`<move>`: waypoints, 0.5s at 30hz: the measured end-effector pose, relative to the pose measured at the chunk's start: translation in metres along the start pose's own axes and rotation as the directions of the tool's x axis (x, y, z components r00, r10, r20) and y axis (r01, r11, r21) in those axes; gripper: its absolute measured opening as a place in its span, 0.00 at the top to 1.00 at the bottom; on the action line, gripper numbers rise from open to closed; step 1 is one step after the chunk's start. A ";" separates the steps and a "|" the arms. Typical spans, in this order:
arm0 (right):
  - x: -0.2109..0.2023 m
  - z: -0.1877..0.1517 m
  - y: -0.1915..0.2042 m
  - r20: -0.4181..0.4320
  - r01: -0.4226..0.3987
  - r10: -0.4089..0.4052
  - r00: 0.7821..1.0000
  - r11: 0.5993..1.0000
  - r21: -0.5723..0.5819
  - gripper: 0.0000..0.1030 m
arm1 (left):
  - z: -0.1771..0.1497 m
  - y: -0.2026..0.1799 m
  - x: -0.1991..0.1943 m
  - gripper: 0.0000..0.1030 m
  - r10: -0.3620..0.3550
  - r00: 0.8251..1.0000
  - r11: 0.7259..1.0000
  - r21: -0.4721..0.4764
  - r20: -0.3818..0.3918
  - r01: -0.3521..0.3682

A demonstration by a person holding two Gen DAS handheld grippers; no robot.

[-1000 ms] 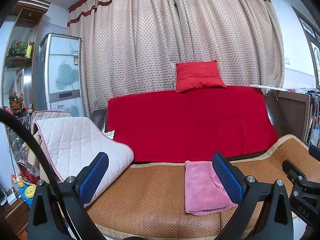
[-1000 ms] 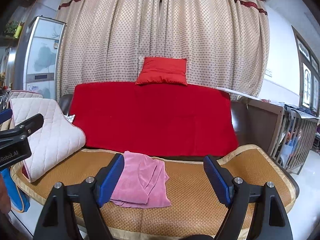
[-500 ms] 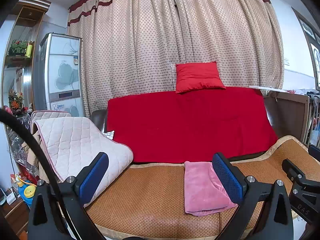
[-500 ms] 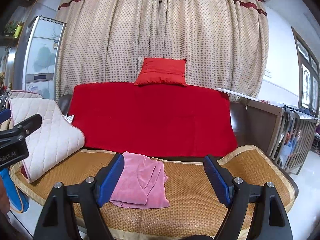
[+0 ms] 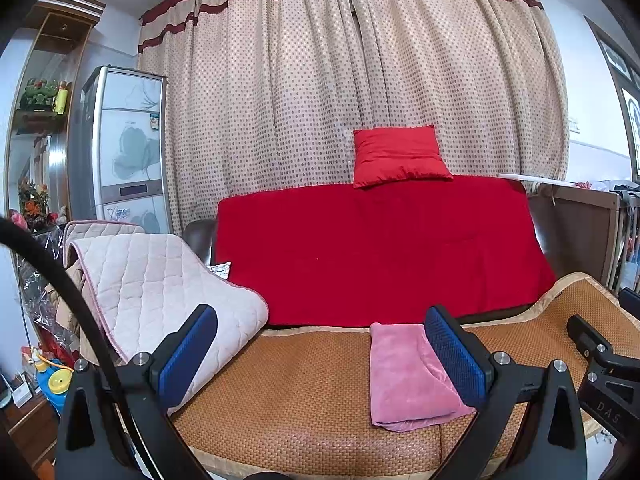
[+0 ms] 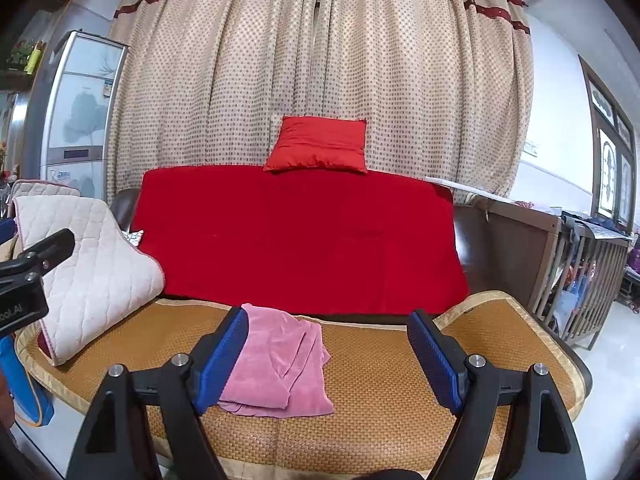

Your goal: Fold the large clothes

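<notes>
Dotted curtains (image 5: 340, 92) back a red-covered sofa (image 6: 300, 236). On its woven mat (image 6: 380, 392), ahead of both released hand-held grippers, left (image 5: 320, 354) and right (image 6: 332, 356), lies the folded pink cloth (image 6: 276, 364), long axis pointing away. A quilted pad (image 5: 160, 280) drapes left.

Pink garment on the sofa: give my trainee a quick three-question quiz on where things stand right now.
1. True or false: the pink garment lies spread out flat across the whole woven mat.
2. What does each gripper hold? A) the garment B) the quilted pad C) nothing
3. Fill in: the red cushion sits on top of the sofa's ____.

Key:
1. False. It lies folded in a small bundle on the mat.
2. C. The left gripper and right gripper are both open and empty; the quilted pad lies draped at the sofa's end.
3. Backrest, over the red cover.
</notes>
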State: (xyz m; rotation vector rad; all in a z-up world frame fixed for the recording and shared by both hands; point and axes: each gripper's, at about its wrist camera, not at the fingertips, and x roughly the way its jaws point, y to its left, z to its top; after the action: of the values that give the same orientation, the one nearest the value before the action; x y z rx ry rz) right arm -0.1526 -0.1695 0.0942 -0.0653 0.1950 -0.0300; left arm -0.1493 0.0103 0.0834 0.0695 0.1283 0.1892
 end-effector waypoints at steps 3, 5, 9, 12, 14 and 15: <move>0.000 -0.001 0.001 -0.003 0.000 0.000 1.000 1.000 0.000 0.18 | -0.002 -0.001 0.000 0.00 0.003 1.000 1.000 0.001 -0.004 -0.003; 0.001 -0.001 0.001 -0.006 -0.002 0.002 1.000 1.000 -0.001 0.18 | -0.003 -0.001 0.000 0.00 0.006 1.000 1.000 -0.001 -0.007 -0.006; 0.002 -0.001 0.001 -0.014 -0.005 0.005 1.000 1.000 -0.003 0.18 | -0.004 0.001 0.002 0.00 0.014 1.000 1.000 -0.003 -0.012 -0.014; 0.004 -0.001 0.000 -0.016 -0.007 0.007 1.000 1.000 -0.002 0.18 | -0.004 0.002 0.002 0.00 0.021 1.000 1.000 -0.010 -0.014 -0.021; 0.004 -0.001 0.000 -0.017 -0.007 0.007 1.000 1.000 -0.003 0.18 | -0.005 0.003 0.002 0.00 0.024 1.000 1.000 -0.015 -0.017 -0.025; 0.004 -0.001 0.000 -0.017 -0.006 0.006 1.000 1.000 -0.004 0.18 | -0.005 0.003 0.002 0.00 0.027 0.999 1.000 -0.016 -0.019 -0.027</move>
State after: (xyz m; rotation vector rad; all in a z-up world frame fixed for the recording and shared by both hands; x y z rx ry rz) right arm -0.1488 -0.1696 0.0926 -0.0684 0.2123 -0.0238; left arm -0.1485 0.0143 0.0783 0.0532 0.1446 0.2177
